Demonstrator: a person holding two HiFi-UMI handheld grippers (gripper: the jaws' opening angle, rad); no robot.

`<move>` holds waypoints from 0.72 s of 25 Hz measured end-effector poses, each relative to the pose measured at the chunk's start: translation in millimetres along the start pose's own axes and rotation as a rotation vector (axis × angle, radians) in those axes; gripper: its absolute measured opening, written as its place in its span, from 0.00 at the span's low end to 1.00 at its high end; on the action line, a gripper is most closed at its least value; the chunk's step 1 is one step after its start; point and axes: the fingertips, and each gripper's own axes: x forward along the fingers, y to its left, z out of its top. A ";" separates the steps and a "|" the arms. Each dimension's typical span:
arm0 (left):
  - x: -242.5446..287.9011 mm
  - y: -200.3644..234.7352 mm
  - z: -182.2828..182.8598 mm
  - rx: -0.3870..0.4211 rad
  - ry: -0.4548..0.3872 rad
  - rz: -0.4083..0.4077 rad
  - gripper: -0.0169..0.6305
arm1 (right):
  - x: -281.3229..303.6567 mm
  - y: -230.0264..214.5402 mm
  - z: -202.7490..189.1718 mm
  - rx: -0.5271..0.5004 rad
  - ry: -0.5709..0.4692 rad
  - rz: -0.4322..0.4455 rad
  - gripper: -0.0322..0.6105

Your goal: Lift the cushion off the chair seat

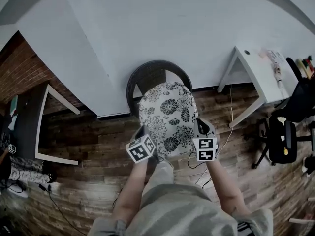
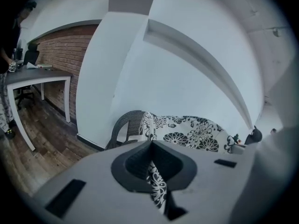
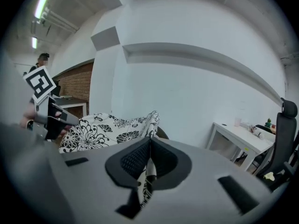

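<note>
Left gripper (image 2: 150, 164) and right gripper (image 3: 147, 167) each pinch the floral cushion (image 1: 167, 116) at its 7 and 5 o'clock corners, seemingly clear of the wicker chair (image 1: 147, 75).

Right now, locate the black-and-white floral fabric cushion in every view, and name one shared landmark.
Head view: black-and-white floral cushion at centre.
Left gripper view: right of centre, edge clamped in jaws.
Right gripper view: left of centre, edge clamped in jaws.
Shared landmark: dark round wicker chair behind it.

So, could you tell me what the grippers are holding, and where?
Both hold the cushion: left gripper pinches its left edge, right gripper its right edge, fabric between shut jaws.
</note>
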 end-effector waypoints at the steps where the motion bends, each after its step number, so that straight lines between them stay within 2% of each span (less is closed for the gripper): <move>1: -7.6 -1.9 2.6 0.001 -0.005 -0.001 0.04 | -6.0 2.2 4.1 0.000 -0.008 0.009 0.06; 12: -61.6 -9.9 36.7 -0.010 -0.094 -0.018 0.04 | -47.9 18.0 50.3 -0.015 -0.105 0.038 0.06; 18: -71.2 -19.7 37.6 -0.033 -0.123 -0.089 0.04 | -65.6 18.1 61.3 -0.007 -0.143 0.021 0.06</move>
